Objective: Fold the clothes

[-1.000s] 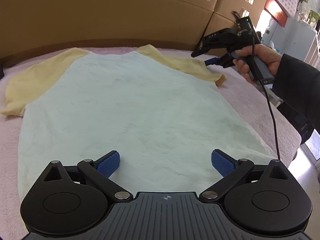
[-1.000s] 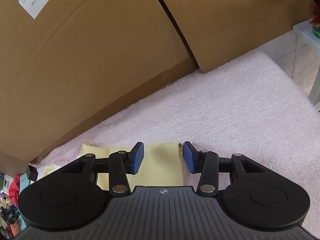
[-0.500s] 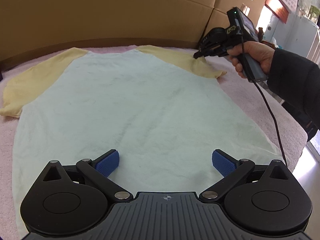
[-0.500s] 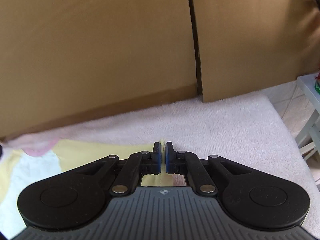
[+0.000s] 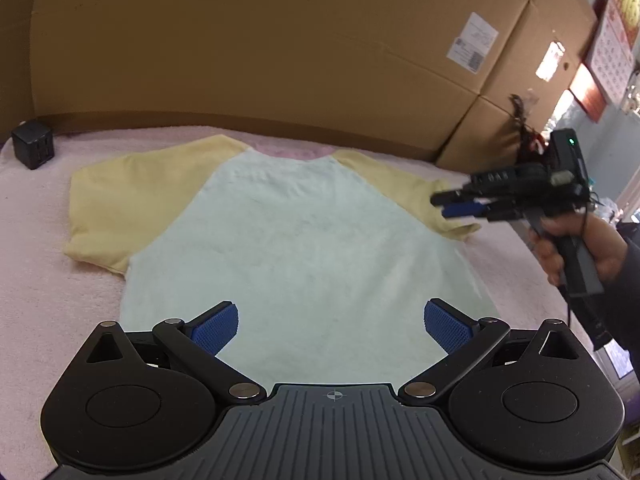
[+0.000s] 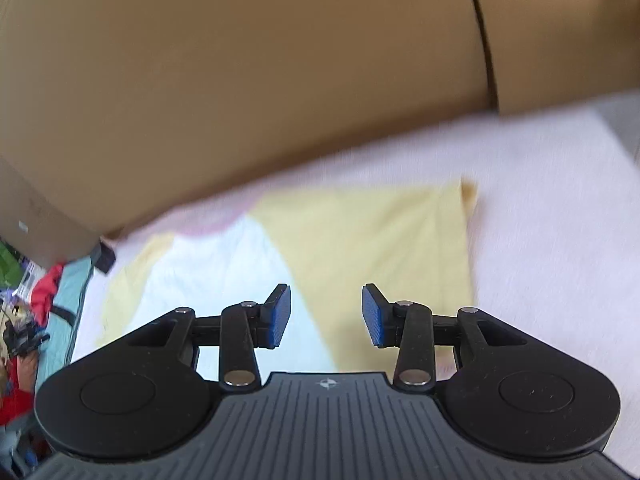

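Observation:
A pale mint T-shirt (image 5: 304,248) with yellow sleeves lies flat on the pink towel-covered surface (image 5: 36,280). My left gripper (image 5: 331,326) hovers above the shirt's lower part, jaws wide open and empty. The right gripper (image 5: 464,210), held by a hand in a dark sleeve, floats just above the shirt's right yellow sleeve (image 5: 420,196). In the right wrist view my right gripper (image 6: 326,316) has its jaws opening, with nothing between the blue pads; the yellow sleeve (image 6: 380,240) lies flat below them.
Big cardboard boxes (image 5: 280,48) wall off the back of the surface. A small black cube (image 5: 33,144) sits at the far left corner. Clutter and a red cloth (image 6: 44,292) lie beyond the left edge. A cable hangs from the right gripper's handle.
The right gripper shut over the sleeve's edge, then opened and pulled back, leaving the sleeve flat. The left gripper rose and drew back, so more of the shirt shows.

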Demonstrator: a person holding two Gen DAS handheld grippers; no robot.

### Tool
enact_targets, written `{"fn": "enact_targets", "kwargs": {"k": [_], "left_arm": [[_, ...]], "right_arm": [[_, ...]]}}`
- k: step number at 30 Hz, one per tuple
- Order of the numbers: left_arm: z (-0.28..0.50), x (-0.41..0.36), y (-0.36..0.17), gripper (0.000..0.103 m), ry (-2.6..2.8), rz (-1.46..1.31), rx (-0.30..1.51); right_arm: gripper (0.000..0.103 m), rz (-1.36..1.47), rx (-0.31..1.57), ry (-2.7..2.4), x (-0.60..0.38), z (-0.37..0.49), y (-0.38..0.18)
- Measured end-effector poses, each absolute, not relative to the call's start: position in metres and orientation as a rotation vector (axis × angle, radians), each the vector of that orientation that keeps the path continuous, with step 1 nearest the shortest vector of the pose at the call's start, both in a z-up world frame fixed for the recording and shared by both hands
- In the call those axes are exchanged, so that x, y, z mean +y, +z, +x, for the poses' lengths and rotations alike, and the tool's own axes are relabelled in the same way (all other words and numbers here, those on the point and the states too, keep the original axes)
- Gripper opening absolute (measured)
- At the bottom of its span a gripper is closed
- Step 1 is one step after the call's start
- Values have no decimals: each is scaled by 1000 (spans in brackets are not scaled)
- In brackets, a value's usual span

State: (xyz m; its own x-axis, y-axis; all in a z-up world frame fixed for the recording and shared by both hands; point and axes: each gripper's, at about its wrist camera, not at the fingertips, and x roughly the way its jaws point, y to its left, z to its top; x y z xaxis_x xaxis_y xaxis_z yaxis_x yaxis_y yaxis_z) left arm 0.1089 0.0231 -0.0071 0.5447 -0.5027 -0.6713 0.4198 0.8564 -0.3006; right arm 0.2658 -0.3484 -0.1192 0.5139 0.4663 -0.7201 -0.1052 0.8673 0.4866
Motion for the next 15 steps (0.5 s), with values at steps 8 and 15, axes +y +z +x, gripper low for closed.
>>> {"fn": "enact_targets", "kwargs": {"k": [8,15], "left_arm": [[106,37,-49,103,-385,-37,865],[121,50,-14,103,-401,-164,841]], "right_arm": [[10,511,951,132,-419,216,-119],[23,462,834,264,-366,201,-99]]}}
